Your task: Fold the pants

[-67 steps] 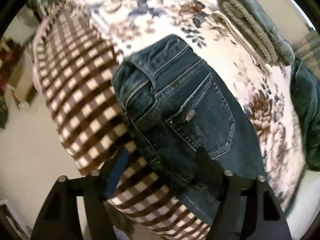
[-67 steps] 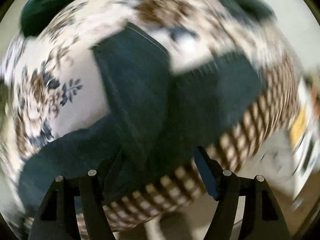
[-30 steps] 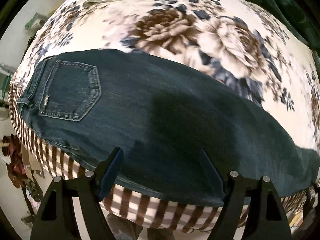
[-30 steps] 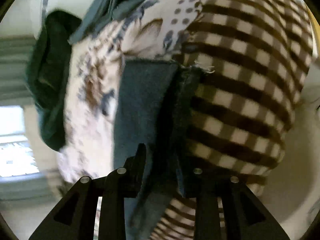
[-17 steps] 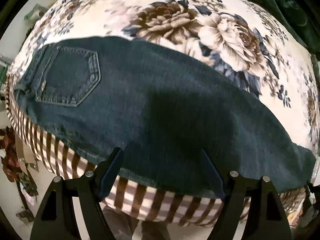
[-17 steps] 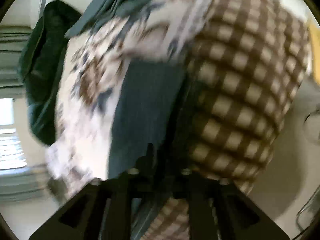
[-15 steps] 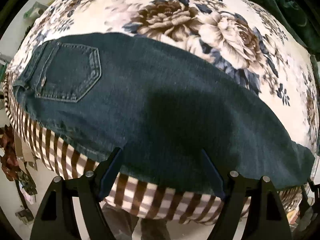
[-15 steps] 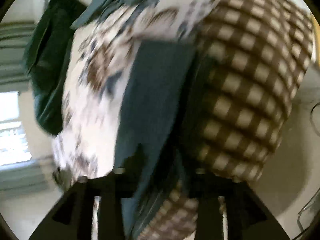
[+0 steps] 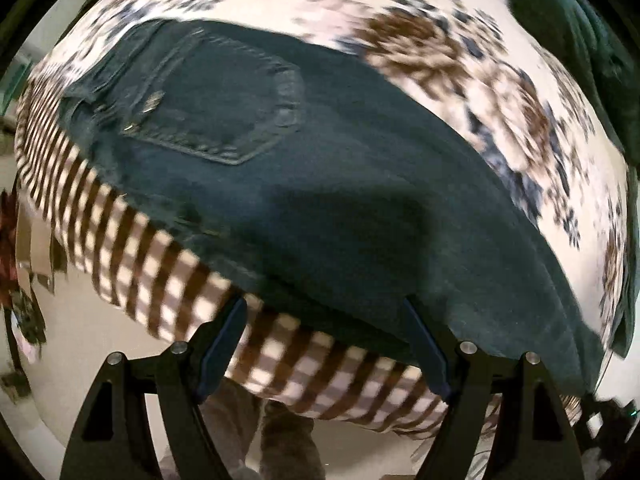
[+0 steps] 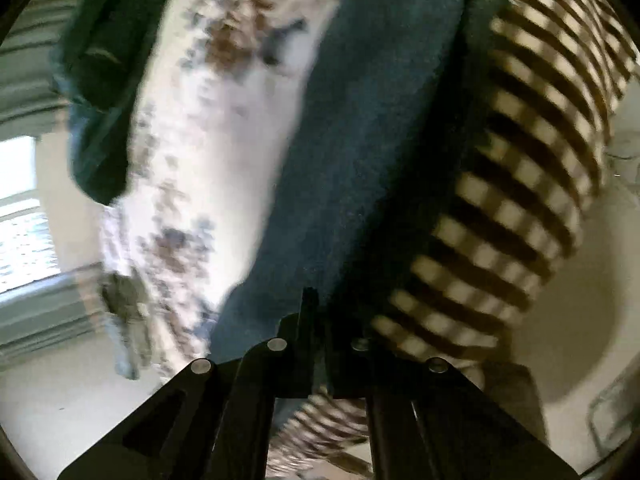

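Observation:
Dark blue jeans (image 9: pixel 340 184) lie lengthwise along the front edge of a bed, folded leg on leg, back pocket (image 9: pixel 216 104) up at the left. My left gripper (image 9: pixel 324 320) is open, its fingers at the jeans' near edge by the thigh, holding nothing. In the right wrist view the jeans' leg (image 10: pixel 372 140) runs up the frame from my right gripper (image 10: pixel 324 320). The right gripper's fingers stand close together on the denim at the leg's lower end.
The bed has a floral cover (image 9: pixel 460 60) and a brown-and-cream checked skirt (image 9: pixel 160 256) hanging over its front edge. A dark green garment (image 9: pixel 576 40) lies at the far right, also in the right wrist view (image 10: pixel 104 64). A window (image 10: pixel 24 248) is at left.
The left gripper has swung left and nearer, so the back pocket looks larger. The right gripper has closed on the leg end and moved along the leg.

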A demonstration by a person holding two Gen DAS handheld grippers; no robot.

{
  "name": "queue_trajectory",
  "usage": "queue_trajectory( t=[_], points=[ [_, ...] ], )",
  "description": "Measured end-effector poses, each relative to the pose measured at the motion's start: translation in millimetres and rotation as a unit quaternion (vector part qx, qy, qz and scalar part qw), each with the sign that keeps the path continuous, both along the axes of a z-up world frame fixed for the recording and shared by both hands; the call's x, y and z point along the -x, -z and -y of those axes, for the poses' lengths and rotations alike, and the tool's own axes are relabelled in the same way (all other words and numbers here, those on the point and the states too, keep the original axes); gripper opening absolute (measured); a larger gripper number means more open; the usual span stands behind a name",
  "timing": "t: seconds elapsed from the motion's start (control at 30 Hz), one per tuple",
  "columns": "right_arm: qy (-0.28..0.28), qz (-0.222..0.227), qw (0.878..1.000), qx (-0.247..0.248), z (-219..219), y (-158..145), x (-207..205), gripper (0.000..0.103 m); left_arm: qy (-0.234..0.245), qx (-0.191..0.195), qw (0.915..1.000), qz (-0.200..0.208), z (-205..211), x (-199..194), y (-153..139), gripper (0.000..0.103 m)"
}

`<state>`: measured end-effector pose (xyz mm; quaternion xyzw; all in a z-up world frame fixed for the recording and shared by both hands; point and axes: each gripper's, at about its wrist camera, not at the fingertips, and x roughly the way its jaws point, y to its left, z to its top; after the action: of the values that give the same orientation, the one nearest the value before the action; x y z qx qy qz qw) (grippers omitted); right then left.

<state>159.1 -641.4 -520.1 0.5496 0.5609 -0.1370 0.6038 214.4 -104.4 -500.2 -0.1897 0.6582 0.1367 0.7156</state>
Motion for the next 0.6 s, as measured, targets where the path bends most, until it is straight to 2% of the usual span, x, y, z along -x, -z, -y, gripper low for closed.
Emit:
queue_trajectory(
  t=[0.07, 0.1, 0.13, 0.2, 0.33, 0.4, 0.47, 0.57, 0.6],
  points=[
    [-0.041, -0.044, 0.998, 0.002, -10.6, 20.0, -7.2, 0.013, -0.024, 0.006, 0.9997, -0.004, -17.6, 5.5, 2.8, 0.077],
    [-0.047, -0.05, 0.998, -0.005, -16.7, 23.8, -7.5, 0.02, -0.035, 0.008, 0.9993, -0.008, -25.0, 8.0, 4.7, 0.077],
    [-0.053, -0.043, 0.998, -0.015, -25.6, 24.6, -8.5, 0.033, -0.049, 0.013, 0.9987, -0.01, -35.6, 11.6, 6.2, 0.077],
    [-0.076, -0.02, 0.997, -0.02, -54.8, 17.6, -12.2, 0.048, -0.072, 0.021, 0.9971, -0.009, -57.5, 16.5, 7.4, 0.077],
    [-0.096, 0.01, 0.994, -0.043, -115.5, 15.5, -17.1, 0.048, -0.114, 0.019, 0.9933, 0.009, -111.5, 26.9, 4.4, 0.077],
    [-0.093, 0.008, 0.994, -0.059, -144.5, 22.0, -19.2, 0.048, -0.14, 0.021, 0.9897, 0.017, -137.0, 29.8, 4.6, 0.077],
    [-0.08, 0.008, 0.994, -0.073, -170.5, 30.4, -21.8, 0.048, -0.172, 0.03, 0.9843, 0.024, -165.9, 31.4, 6.6, 0.077],
    [-0.063, 0.023, 0.995, -0.073, -201.8, 35.4, -24.7, 0.048, -0.219, 0.066, 0.9723, 0.05, -202.2, 29.0, 14.7, 0.077],
    [-0.054, 0.032, 0.996, -0.067, -210.5, 34.9, -27.0, 0.047, -0.232, 0.077, 0.9676, 0.064, -211.7, 27.5, 16.5, 0.068]
  ],
)
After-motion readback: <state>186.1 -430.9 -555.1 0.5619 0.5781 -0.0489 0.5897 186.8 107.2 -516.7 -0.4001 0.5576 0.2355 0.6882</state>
